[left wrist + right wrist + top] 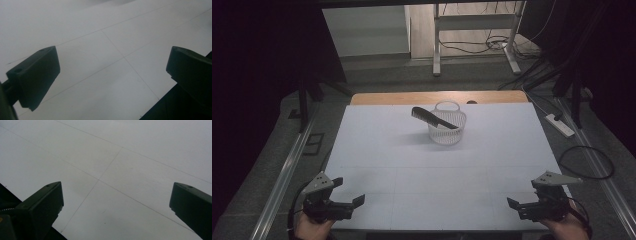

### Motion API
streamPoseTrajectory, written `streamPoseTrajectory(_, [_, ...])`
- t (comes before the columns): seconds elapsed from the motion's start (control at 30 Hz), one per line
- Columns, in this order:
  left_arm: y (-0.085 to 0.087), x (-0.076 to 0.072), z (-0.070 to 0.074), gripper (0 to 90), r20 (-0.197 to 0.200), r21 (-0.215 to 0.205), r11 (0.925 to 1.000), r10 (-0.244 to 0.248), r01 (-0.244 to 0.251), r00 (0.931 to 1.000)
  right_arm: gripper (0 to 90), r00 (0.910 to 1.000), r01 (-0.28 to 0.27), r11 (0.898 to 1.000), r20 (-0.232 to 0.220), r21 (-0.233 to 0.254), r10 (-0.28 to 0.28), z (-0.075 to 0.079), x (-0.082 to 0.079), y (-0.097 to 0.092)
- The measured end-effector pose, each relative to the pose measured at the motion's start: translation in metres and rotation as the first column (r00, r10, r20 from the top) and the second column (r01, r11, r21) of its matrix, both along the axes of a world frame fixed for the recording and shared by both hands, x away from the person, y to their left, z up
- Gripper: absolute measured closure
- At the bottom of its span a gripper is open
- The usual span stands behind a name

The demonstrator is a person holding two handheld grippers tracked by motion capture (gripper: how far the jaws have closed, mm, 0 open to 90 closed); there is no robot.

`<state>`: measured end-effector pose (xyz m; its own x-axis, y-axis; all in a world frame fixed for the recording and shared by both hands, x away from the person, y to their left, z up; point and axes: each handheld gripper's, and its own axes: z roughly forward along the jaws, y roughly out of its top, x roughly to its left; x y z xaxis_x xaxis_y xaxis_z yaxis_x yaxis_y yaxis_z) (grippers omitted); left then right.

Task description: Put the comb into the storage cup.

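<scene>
The white table is taking up most of the high view, w/ a strip of bare wood along its far edge in the upper centre. Faint grid lines are crossing its surface, also showing in both gripper views.

Next in size, the white basket is standing upright in the upper centre of the frame, slightly right of the middle. The black comb is lying tilted across its rim: one end is resting inside, toward the right, the other is sticking out past the rim to the upper left. It's not fully down in the basket.

The left gripper is sitting at the lower left of the high view, the right gripper at the lower right, each held in a hand at the near table edge. Both are released: jaws are standing wide apart w/ nothing btwn them, and each gripper view is looking past them at bare table. Both are well apart from basket and comb.

Judging from this, the work is either at its start or just wrapped up; can't tell which. If the comb is the target, the next move is calling for one gripper to reach fwd to the upper centre and close on the protruding end, prob. w/ the other steadying the light basket so it isn't tipping.
</scene>
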<state>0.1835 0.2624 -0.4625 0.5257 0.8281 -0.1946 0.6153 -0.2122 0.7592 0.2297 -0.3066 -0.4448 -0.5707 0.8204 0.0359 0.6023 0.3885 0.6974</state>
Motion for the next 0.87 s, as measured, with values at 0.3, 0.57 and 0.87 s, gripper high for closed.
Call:
streamPoseTrajectory(0.3, [0.0008, -0.0056, 0.0008, 0.0, 0.009, 0.006, 0.9999, 0.012, -0.012, 0.9999, 0.0, 1.0, -0.002, 1.0, -0.003, -0.004, 0.002, -0.0001, 0.0003, 0.0005])
streamPoseTrajectory(0.57, [-0.0043, -0.0028, -0.0001, 0.0, -0.018, 0.056, 0.9984, 0.008, -0.007, 0.9998, 0.0, 1.0, -0.005, 1.0, -0.006, -0.007, 0.005, -0.0002, 0.0007, 0.0008])
streamPoseTrajectory(0.87, [-0.0072, 0.0014, -0.0014, 0.7, -0.053, 0.08, 0.9968, 0.005, 0.0, 0.9986, 0.0, 0.9999, -0.011, 1.0, -0.008, -0.014, 0.011, -0.0008, 0.0013, 0.0015])
